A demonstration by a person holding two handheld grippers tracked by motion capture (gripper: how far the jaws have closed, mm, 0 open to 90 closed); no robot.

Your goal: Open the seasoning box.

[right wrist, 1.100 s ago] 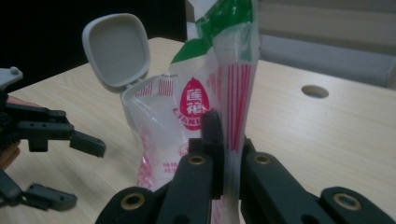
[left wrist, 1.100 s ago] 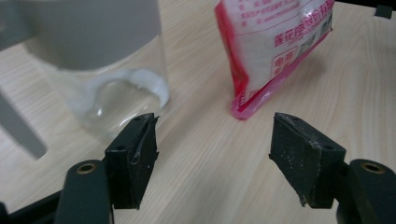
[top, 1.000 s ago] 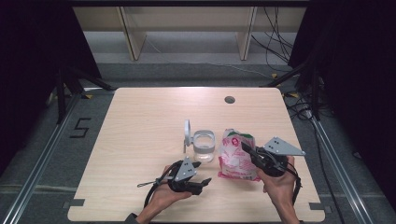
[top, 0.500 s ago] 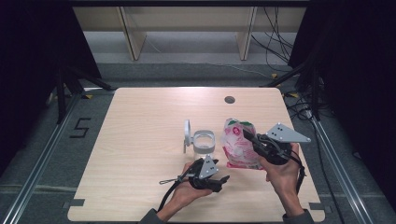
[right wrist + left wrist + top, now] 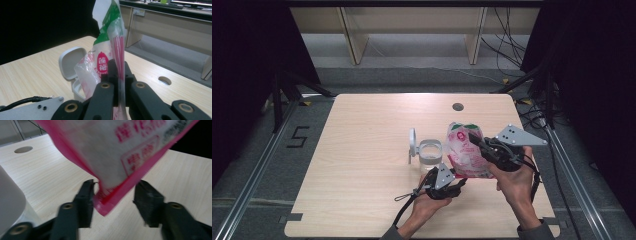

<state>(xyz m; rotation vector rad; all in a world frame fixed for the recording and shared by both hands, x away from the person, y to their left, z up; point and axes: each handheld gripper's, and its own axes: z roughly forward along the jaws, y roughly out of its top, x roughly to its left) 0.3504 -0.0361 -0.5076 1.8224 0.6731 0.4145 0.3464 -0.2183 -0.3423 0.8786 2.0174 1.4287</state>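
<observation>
Two tools work near the worktop's front edge, bare wood behind. The right tool is clamped on the lifted pink bag; the left tool's jaws, just closing, straddle its bottom corner. The lidded jar stands open alongside.

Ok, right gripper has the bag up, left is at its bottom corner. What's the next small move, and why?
Probably finish closing the left gripper on the pink bag. Its jaws have just been closing, and the bag's bottom corner sits between the fingers, touching one at most, with a gap on the other side. The right gripper is shut on the bag's side, lifting it beside the open container.
</observation>
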